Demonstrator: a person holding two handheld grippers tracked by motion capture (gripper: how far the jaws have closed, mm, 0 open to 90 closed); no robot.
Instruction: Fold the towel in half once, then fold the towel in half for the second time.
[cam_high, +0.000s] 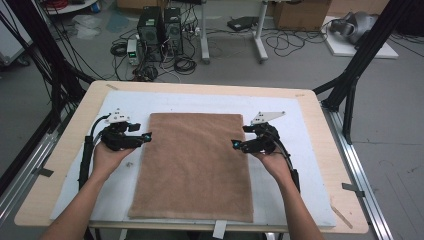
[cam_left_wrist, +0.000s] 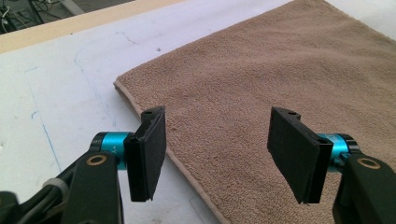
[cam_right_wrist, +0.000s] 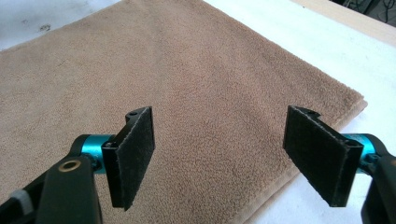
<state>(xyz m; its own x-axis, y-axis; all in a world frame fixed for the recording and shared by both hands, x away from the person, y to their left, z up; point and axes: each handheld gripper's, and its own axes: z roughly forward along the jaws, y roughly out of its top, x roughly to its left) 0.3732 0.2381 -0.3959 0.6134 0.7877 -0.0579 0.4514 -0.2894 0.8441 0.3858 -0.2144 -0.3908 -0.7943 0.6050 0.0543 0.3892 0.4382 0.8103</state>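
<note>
Two bare forearms reach in from below in the high view. Between both grippers, a flat brown fuzzy towel (cam_high: 194, 162) lies on the white mat (cam_high: 310, 150).

Left gripper view: left gripper (cam_left_wrist: 224, 156) gapes wide over the towel's edge, holding nothing.

Right gripper view: right gripper (cam_right_wrist: 229, 156) gapes wide too, empty. No writing shows.

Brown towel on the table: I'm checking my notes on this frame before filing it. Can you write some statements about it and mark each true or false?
1. The brown towel lies flat on a white mat. True.
2. The left gripper clamps the towel's edge. False: its jaws stand apart, nothing pinched.
3. The right gripper is at the towel's right edge, jaws open. True.
4. The towel is folded in half. False: it lies spread out as one flat sheet.
</note>
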